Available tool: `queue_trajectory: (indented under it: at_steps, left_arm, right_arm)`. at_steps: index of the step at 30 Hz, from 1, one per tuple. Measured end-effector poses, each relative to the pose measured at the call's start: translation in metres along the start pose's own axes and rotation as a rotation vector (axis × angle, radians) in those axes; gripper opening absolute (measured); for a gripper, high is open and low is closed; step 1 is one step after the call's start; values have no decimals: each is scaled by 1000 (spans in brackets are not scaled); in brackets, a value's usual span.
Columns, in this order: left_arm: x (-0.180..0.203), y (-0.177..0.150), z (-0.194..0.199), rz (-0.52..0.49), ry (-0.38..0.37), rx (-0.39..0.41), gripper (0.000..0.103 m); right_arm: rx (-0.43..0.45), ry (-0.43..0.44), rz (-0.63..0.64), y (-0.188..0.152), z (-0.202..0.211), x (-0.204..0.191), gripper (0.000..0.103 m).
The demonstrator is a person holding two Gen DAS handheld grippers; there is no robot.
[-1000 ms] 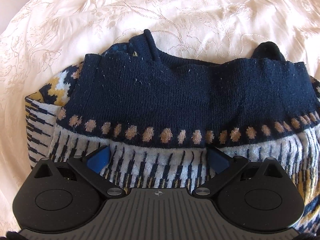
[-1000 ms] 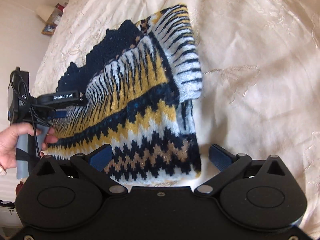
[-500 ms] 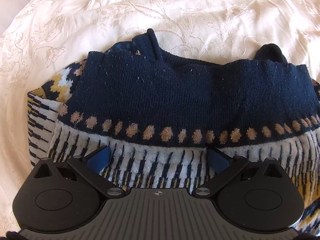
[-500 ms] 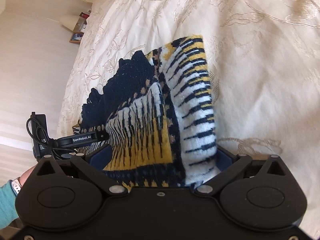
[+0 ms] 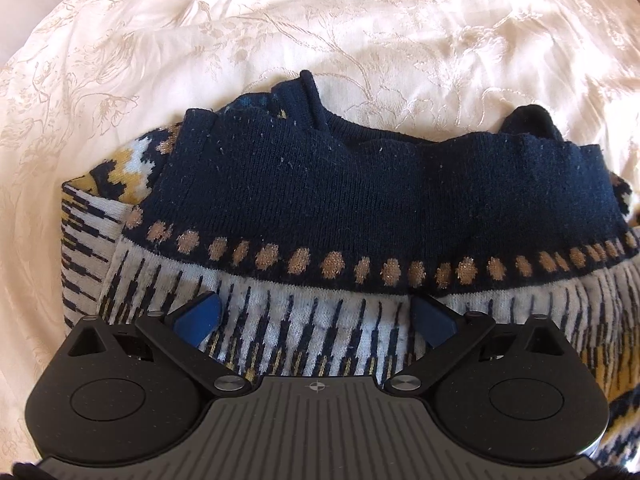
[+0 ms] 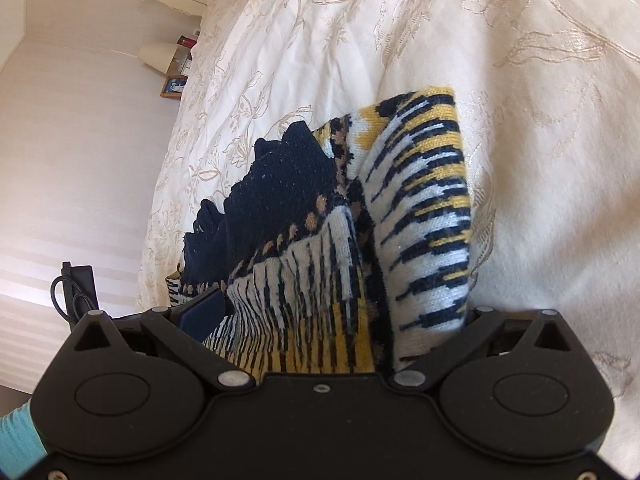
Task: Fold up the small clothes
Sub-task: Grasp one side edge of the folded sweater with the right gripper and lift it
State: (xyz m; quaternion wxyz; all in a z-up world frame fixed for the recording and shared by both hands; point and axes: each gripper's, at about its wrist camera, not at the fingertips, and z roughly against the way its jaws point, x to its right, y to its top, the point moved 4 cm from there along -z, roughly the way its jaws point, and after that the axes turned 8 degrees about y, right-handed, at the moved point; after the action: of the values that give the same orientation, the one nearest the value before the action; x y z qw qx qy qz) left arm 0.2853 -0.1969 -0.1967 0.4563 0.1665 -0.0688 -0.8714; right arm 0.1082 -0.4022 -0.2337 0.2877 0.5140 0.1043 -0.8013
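Status: sweater [image 5: 360, 208] lies folded on the cream bedspread [image 5: 320, 32], filling centre and lower half of the left wrist view. Navy band w/ tan dots sits on top; striped white/navy panel is nearest the camera. Layers are stacked, so at least one fold looks done. Final squaring and pile tidy-up likely remain.

Left gripper [image 5: 316, 316]: jaws apart, blue pads either side of the striped panel, not clamped.

Right gripper [image 6: 336, 312]: jaws spread wide w/ bunched sweater edge between them at lower centre; right pad is hidden by fabric, so cannot tell if it pinches.

Teal sleeve [image 6: 18, 432] at lower left of right wrist view.

Labels: no legible writing on sweater or grippers. Items at upper left too small to read.
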Motion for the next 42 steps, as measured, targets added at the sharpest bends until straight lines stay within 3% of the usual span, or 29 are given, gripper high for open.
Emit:
queue_trajectory:
  at_steps: [5,12,18,22,27,30,33,34,35,42]
  left_arm:
    - [-5,-20,32,68,-37,28,102]
    - [9,-66,57,36,-20,40,102]
    - [29,-86,34,-75,27,-31,103]
    - [29,-84,18,-55,23,-94,103]
    - [18,-84,36,-41,-1,-48,102]
    - [-1,-88,53,-24,-6,-32,102]
    - [-22,-92,69,-18,-12,0,102]
    - [-28,-92,74,-20,-10,13,102]
    - [-34,-93,78,-23,-4,25,102]
    - [-77,-98,96,9,-7,87,102]
  right_arm:
    - [-6,-46,-7,2,-7,-7,103]
    - [-28,-50,25,1,-7,-7,103]
    - [-63,-75,44,2,-12,-10,103]
    - [-83,-115,84,0,-17,-16,103]
    - [-106,-187,134,-3,-23,-25,102]
    - [-87,-245,131,-4,-20,-27,90]
    - [-37,-276,84,-4,-8,-25,61]
    - [-23,-269,60,-5,-5,-24,45]
    - [-6,-252,28,-5,-2,-24,38]
    - [57,-309,75,-14,-5,-76,33]
